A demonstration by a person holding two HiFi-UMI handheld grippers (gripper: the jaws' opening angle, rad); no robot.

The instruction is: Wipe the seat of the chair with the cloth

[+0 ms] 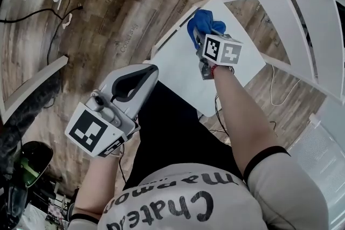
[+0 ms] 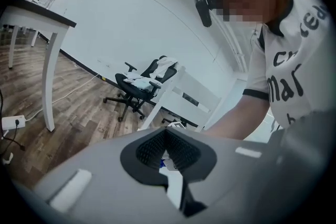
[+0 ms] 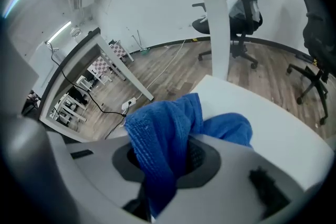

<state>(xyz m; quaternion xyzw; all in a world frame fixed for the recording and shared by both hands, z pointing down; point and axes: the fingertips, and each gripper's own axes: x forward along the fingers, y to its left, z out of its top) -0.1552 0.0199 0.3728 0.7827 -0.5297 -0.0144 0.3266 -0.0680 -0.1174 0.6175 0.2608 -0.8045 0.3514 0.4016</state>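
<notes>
The wiping step is in hand: the right gripper (image 1: 198, 43) is clamped on the bunched blue cloth (image 1: 205, 23), which sits pressed on the white chair seat (image 1: 178, 64) at its far corner, near the backrest (image 1: 304, 13). The left gripper (image 1: 151, 69) hangs off the seat's near edge, jaws together on nothing (it looks idle). The next move likely calls for dragging the cloth across the bare seat towards the person, keeping it pressed flat so that the pass covers the surface.

Right arm's stretched forward, right gripper (image 1: 198, 43) clamped on the cloth (image 1: 205, 22), left gripper (image 1: 147, 70) held close by the body, jaws together.
</notes>
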